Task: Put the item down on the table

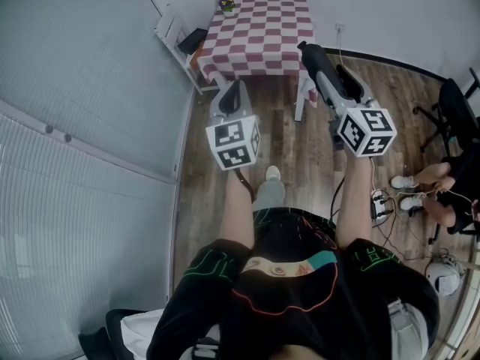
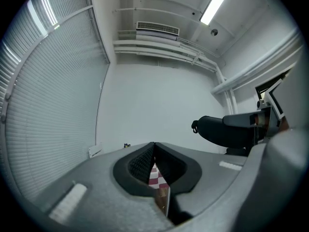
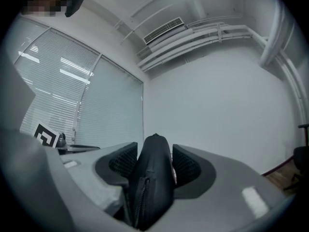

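Observation:
A long black zipped pouch [image 3: 149, 187] stands clamped between the pads of my right gripper [image 3: 153, 154], its rounded tip sticking up past them. In the head view the right gripper [image 1: 321, 67] holds that pouch [image 1: 310, 52] in the air near the front right corner of the table [image 1: 259, 28], which has a red and white chequered cloth. My left gripper [image 1: 234, 90] hangs in front of the table's near left corner. Its jaws [image 2: 153, 148] are shut with nothing between them. From the left gripper view the pouch [image 2: 219, 128] shows at the right.
A small plant [image 1: 226, 4] stands at the table's far left corner. A white chair [image 1: 174, 32] sits left of the table by the blinds. On the right are a seated person's legs [image 1: 439, 193], an office chair [image 1: 457, 103] and a power strip with cables [image 1: 380, 201] on the wooden floor.

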`<state>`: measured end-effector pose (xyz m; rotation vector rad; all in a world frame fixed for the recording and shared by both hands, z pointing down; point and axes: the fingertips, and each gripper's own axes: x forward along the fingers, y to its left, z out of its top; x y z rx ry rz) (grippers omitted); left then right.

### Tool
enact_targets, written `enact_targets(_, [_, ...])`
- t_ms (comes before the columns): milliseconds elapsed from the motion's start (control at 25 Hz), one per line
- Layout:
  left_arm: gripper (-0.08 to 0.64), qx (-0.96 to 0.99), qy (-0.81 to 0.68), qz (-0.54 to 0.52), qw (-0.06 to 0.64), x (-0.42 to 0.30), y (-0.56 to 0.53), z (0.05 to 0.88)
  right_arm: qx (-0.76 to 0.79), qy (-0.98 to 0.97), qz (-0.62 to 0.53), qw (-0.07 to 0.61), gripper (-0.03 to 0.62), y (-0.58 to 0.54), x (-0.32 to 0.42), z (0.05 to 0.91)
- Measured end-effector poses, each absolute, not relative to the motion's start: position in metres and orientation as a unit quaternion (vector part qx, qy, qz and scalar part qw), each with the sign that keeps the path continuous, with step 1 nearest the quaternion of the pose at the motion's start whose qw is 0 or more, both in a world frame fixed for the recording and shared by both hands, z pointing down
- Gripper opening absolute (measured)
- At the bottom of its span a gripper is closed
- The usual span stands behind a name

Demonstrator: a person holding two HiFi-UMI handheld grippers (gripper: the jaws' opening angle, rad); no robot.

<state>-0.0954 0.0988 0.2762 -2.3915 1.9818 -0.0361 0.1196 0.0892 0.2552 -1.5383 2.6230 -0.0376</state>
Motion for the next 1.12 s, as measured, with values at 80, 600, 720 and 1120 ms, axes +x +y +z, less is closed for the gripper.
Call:
enact_targets(80, [0.009,-0.770,0.638,-0.011,0.015,-0.096,0.088,0.279,-0.507,0.861,-0.012,0.046,0.232,0.079,0.120,0.258])
enact_targets(600, [0.009,-0.789,0.613,-0.041,-0.002,-0.079,-0.016,0.302,-0.533,0.844,-0.043,0.038,0.232,-0.016,0.135,0.283])
enact_targets(720, [0.009,-0.794,0.606,-0.055,-0.009,-0.079,-0.045,0.311,-0.535,0.842,-0.054,0.036,0.230,-0.046,0.132,0.290])
enact_targets(1120, [0.009,-0.796,0.600,-0.052,-0.058,-0.087,-0.141,0.334,-0.537,0.841,-0.072,-0.008,0.230,-0.140,0.117,0.304])
